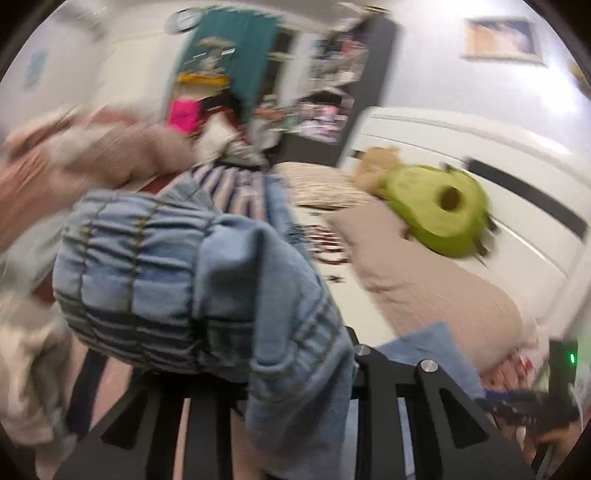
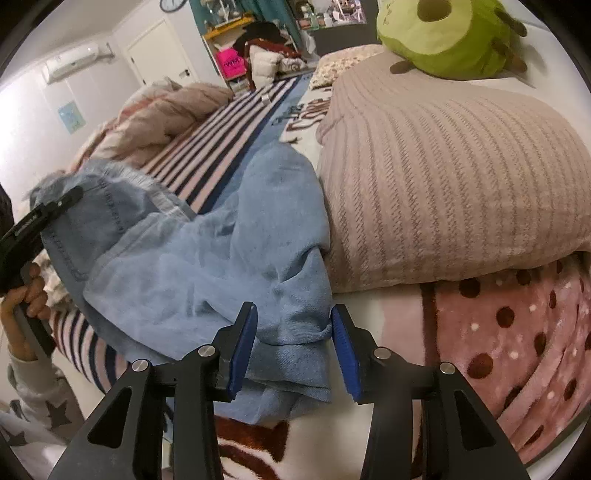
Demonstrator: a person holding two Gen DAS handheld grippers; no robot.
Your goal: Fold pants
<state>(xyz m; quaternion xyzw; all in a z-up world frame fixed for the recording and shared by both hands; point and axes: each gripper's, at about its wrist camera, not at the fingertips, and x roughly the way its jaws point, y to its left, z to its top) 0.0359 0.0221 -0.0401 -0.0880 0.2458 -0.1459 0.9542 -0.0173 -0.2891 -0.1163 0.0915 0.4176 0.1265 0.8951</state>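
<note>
The pants [image 2: 207, 258] are light blue jeans, lying crumpled on the bed between a striped cover and a knitted pillow. In the left wrist view their gathered elastic waistband [image 1: 147, 266] is bunched up right in front of the camera, lifted off the bed and blurred. My left gripper [image 1: 291, 354] is shut on that denim, which hides its fingertips. From the right wrist view that left gripper [image 2: 62, 201] clamps the pocket end at far left. My right gripper [image 2: 295, 347] stands open low over the bed, with a fold of the jeans' other end between its blue pads [image 2: 242, 347].
A ribbed beige pillow [image 2: 443, 177] lies right of the jeans, a green plush toy [image 2: 443, 33] beyond it. A pink dotted blanket [image 2: 517, 350] sits at the right front, a striped cover [image 2: 229, 136] and a pinkish duvet [image 2: 166, 110] to the left. A person's hand [image 2: 29, 295] grips the left handle.
</note>
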